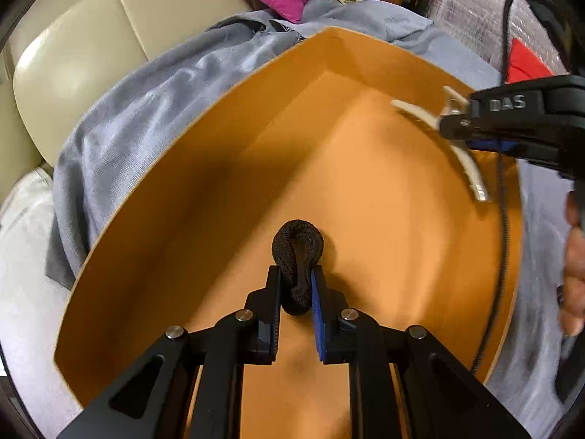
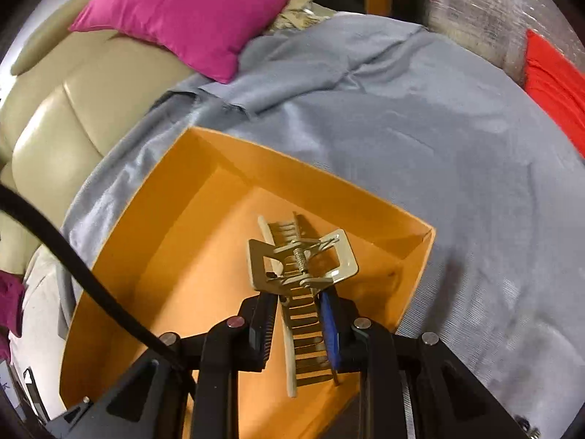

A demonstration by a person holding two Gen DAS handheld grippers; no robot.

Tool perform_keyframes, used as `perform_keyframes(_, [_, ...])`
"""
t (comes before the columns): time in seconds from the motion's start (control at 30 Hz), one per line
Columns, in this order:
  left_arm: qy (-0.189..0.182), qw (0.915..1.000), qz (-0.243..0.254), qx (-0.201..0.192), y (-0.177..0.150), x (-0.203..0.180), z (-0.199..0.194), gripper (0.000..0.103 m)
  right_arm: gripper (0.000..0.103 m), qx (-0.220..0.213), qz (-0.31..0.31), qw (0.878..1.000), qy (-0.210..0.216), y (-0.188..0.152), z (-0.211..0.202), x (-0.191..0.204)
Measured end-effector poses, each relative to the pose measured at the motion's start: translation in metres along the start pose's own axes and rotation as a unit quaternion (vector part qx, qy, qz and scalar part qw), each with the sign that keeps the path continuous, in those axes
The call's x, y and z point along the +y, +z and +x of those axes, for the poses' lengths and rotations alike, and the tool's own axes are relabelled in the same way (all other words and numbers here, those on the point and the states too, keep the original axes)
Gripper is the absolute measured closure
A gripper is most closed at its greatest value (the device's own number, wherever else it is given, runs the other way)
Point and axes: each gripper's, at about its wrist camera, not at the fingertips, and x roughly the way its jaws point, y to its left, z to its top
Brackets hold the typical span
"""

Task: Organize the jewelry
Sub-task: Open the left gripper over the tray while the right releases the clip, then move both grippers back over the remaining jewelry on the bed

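While the left gripper [image 1: 295, 285] pinches a black fabric hair tie [image 1: 298, 256] low over the floor of the orange box [image 1: 204, 168], the right gripper [image 2: 300, 323] clamps a cream claw hair clip [image 2: 299, 263] above the same box, which sits on a grey blanket [image 2: 457, 139] beside a beige sofa [image 2: 55, 117].

**Both claws angled down, each pinching something**

The left claw [image 1: 295, 289], black with one blue pad, points steeply down with its two fingers drawn close, squeezing a black fabric hair tie [image 1: 298, 252]. The right claw [image 2: 299, 303] tilts down likewise, its fingers nearly together and clamping a cream plastic hair claw clip [image 2: 301, 267]. A bare hand [image 1: 574, 274] shows at the edge.
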Motion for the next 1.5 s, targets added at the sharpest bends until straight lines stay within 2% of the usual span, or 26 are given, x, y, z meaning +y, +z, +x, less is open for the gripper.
perform_keyframes(0.1, [0.013,0.9997,0.020,-0.001,-0.003,-0.004,0.000,0.087,0.080,0.016,-0.011,0.999,-0.030,-0.008,-0.003,-0.011])
perform_keyframes(0.3, [0.025,0.9976,0.064,-0.011,-0.006,-0.019,0.001,0.087,0.078,0.016,0.006,1.000,-0.019,-0.013,-0.007,-0.026])
perform_keyframes(0.37, [0.022,0.9975,0.066,-0.009,-0.007,-0.022,0.000,0.087,0.074,0.006,-0.004,0.999,-0.031,-0.010,-0.005,-0.020])
perform_keyframes(0.43, [0.017,0.9981,0.060,-0.006,-0.006,-0.021,-0.001,0.087,0.061,-0.003,-0.019,0.999,-0.036,-0.010,-0.004,-0.015])
perform_keyframes(0.47, [0.015,0.9983,0.056,-0.005,-0.005,-0.021,-0.002,0.084,0.059,-0.007,-0.019,0.999,-0.027,-0.010,-0.006,-0.016])
perform_keyframes(0.53, [0.021,0.9985,0.050,-0.004,-0.003,-0.020,-0.002,0.071,0.053,-0.022,-0.005,1.000,-0.012,-0.012,-0.014,-0.020])
perform_keyframes(0.57, [0.027,0.9986,0.045,-0.005,-0.002,-0.018,-0.004,0.059,0.050,-0.034,0.005,0.999,-0.001,-0.013,-0.021,-0.024])
perform_keyframes(0.6, [0.031,0.9986,0.040,-0.011,-0.003,-0.016,-0.008,0.056,0.046,-0.050,0.015,0.999,0.006,-0.015,-0.032,-0.030])
perform_keyframes(0.67, [0.053,0.9971,0.037,-0.042,-0.002,-0.014,-0.019,0.054,0.046,-0.080,0.028,0.996,0.017,-0.020,-0.052,-0.040])
perform_keyframes(0.77, [0.082,0.9924,0.034,-0.085,0.000,-0.014,-0.034,0.045,0.046,-0.123,0.052,0.991,0.027,-0.034,-0.091,-0.064])
perform_keyframes(0.87, [0.092,0.9857,0.038,-0.136,-0.002,-0.023,-0.054,0.045,0.046,-0.162,0.078,0.983,0.036,-0.059,-0.135,-0.099])
perform_keyframes(0.93, [0.078,0.9815,0.045,-0.169,-0.006,-0.034,-0.069,0.044,0.046,-0.183,0.101,0.977,0.032,-0.084,-0.166,-0.131])
perform_keyframes(1.0, [0.061,0.9767,0.057,-0.198,-0.011,-0.049,-0.083,0.036,0.046,-0.192,0.125,0.973,0.028,-0.107,-0.189,-0.161])
perform_keyframes(1.03, [0.049,0.9746,0.063,-0.209,-0.012,-0.057,-0.089,0.036,0.046,-0.194,0.144,0.970,0.026,-0.124,-0.201,-0.180])
perform_keyframes(1.17, [-0.011,0.9645,0.113,-0.238,-0.029,-0.108,-0.112,0.035,0.046,-0.202,0.209,0.956,0.030,-0.181,-0.233,-0.236])
perform_keyframes(1.3, [-0.076,0.9561,0.169,-0.227,-0.052,-0.155,-0.125,0.035,0.047,-0.197,0.261,0.945,0.031,-0.238,-0.244,-0.278])
perform_keyframes(1.43, [-0.139,0.9428,0.237,-0.189,-0.074,-0.201,-0.124,0.035,0.047,-0.186,0.306,0.932,0.054,-0.278,-0.237,-0.313])
perform_keyframes(1.5, [-0.155,0.9364,0.267,-0.167,-0.084,-0.217,-0.120,0.035,0.048,-0.186,0.322,0.926,0.062,-0.291,-0.233,-0.323])
